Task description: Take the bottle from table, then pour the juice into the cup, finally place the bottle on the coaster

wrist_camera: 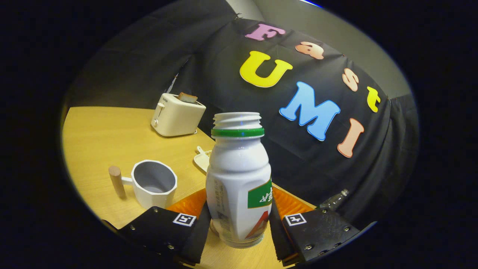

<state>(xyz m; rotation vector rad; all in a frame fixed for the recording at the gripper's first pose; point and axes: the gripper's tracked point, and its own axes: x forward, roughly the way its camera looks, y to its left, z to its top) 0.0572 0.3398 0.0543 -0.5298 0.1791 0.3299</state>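
My claw [239,224] is clamped on the uncapped bottle [239,175], upright over the surface [101,138]. Pouring comes next, I reckon: swing left, tip it over the cup [154,183].

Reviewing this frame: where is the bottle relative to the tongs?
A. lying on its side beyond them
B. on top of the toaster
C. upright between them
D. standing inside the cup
C: the bottle stands upright and capless between the two fingers of the tongs, with the cup off to one side on the table.
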